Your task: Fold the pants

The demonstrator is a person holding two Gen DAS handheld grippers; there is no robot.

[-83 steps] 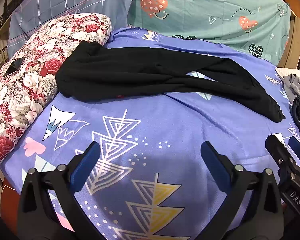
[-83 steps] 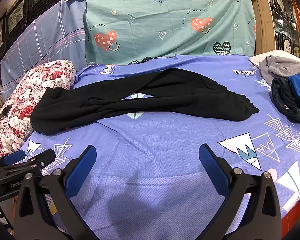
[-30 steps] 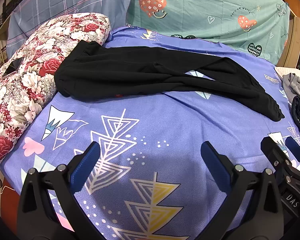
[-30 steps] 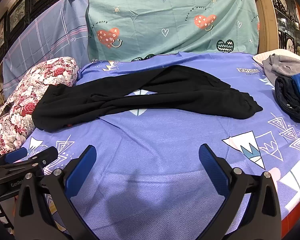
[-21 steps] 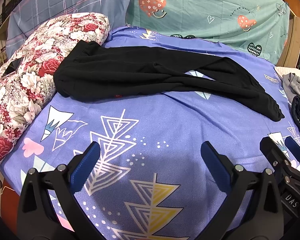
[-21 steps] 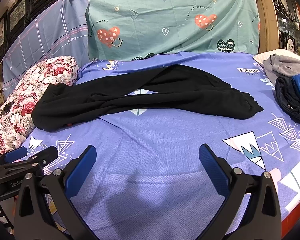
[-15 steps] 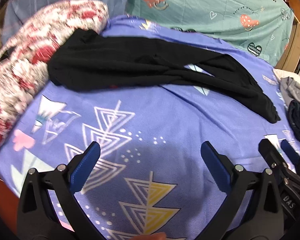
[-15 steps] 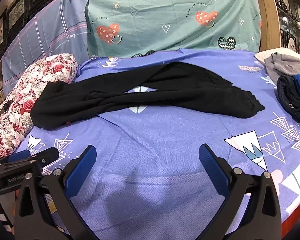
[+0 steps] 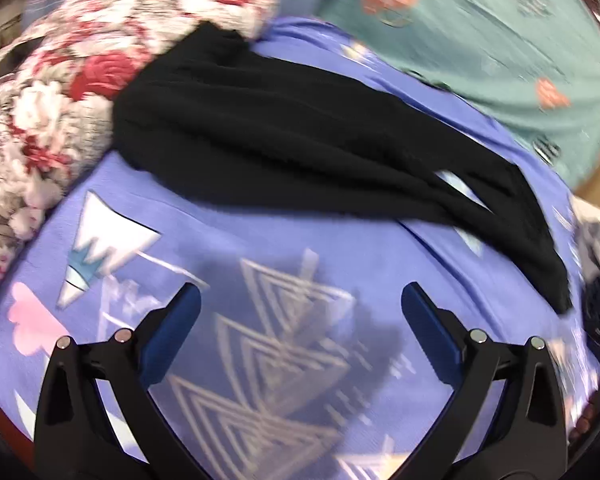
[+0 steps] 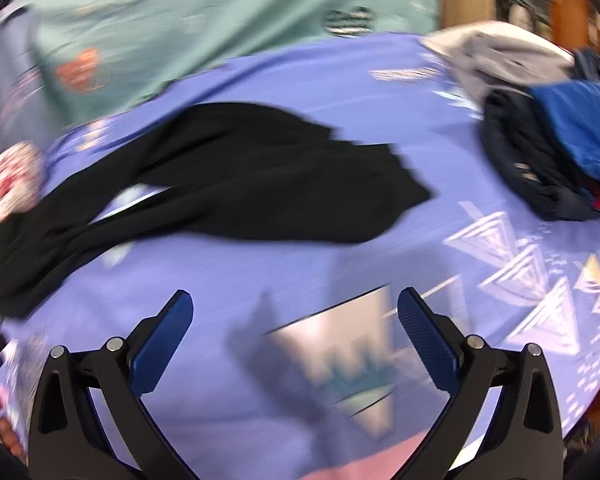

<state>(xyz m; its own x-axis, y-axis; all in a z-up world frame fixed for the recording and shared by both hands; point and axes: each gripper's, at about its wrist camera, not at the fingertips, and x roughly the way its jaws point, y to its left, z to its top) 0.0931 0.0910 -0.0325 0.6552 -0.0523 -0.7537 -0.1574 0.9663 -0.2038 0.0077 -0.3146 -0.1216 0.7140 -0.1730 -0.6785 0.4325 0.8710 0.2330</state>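
Note:
Black pants (image 9: 300,136) lie stretched across the purple patterned bedsheet (image 9: 236,248), their waist end against the floral pillow (image 9: 60,80) and their legs running to the right. In the right wrist view the same pants (image 10: 228,176) end in a cuff near the middle. My left gripper (image 9: 300,312) is open above bare sheet, short of the pants' near edge. My right gripper (image 10: 294,312) is open too, hovering over the sheet (image 10: 260,280) in front of the leg end. Both views are motion-blurred.
A heap of dark, blue and grey clothes (image 10: 560,128) sits at the bed's right side. A teal heart-print cloth (image 10: 180,12) hangs behind the bed. The floral pillow bounds the left side.
Both grippers have moved forward toward the pants, the left swinging toward the waist end by the pillow, the right toward the leg end. Both stayed open.

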